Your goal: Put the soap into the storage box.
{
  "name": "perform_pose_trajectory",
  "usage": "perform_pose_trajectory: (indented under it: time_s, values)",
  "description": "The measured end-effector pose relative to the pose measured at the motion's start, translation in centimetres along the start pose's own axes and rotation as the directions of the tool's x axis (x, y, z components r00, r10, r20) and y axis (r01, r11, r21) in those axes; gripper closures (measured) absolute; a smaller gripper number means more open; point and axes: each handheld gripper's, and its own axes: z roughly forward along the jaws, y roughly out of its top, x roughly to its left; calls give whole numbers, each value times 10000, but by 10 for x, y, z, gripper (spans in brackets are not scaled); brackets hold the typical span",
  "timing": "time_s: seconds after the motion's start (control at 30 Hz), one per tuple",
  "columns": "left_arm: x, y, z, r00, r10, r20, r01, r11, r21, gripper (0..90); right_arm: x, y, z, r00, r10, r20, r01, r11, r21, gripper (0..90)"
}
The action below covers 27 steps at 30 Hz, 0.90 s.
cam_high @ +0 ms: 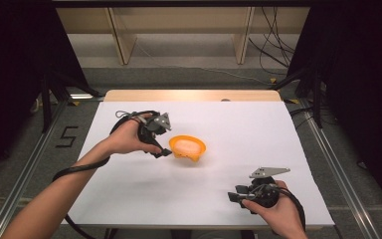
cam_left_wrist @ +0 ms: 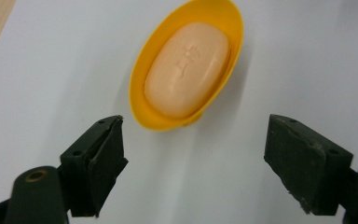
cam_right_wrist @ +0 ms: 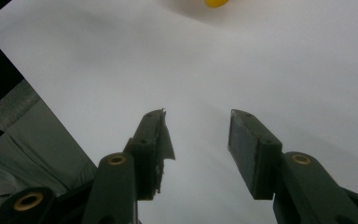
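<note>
An orange-yellow oval soap dish (cam_high: 199, 149) rests near the middle of the white table top, with a pale peach soap bar (cam_high: 186, 145) lying in it. In the left gripper view the dish (cam_left_wrist: 142, 100) and the embossed soap (cam_left_wrist: 186, 70) lie just beyond the jaws. My left gripper (cam_high: 166, 152) hovers at the dish's left side, open wide, nothing between its jaws (cam_left_wrist: 193, 154). My right gripper (cam_high: 234, 196) rests low near the front right, open and empty (cam_right_wrist: 196, 140), well apart from the dish (cam_right_wrist: 216, 3).
A white sheet (cam_high: 229, 124) covers the table; a strip of bare wood (cam_high: 194, 95) shows at the far edge. Metal rails (cam_high: 328, 159) run along both sides. Cables (cam_high: 273, 50) and wooden shelf legs stand on the floor beyond.
</note>
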Motion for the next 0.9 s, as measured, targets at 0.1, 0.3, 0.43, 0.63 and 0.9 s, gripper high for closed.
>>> perform_pose_trajectory:
  time_s: [0.1,0.3,0.43,0.63,0.9]
  values:
    - [-9,-20,-6,9994,-319,-131,316,9993,-217,196,2,0,1,9999,135,1,-135,9999,-48,562]
    - [-21,-45,-14,9954,-942,-186,930,9941,-564,196,2,0,2,9999,111,-68,-111,9999,64,561]
    - [-27,-62,-15,9923,-1190,-341,1170,9915,-562,208,3,0,2,9999,124,-40,-123,9999,117,561]
    - [-38,-86,-14,9793,-1933,-601,1870,9776,-965,219,3,0,3,9999,150,-42,-149,9998,147,560]
    - [-51,-134,-21,9291,-3619,-758,3429,9201,-1894,220,2,-1,5,10000,32,-35,-31,9999,119,557]
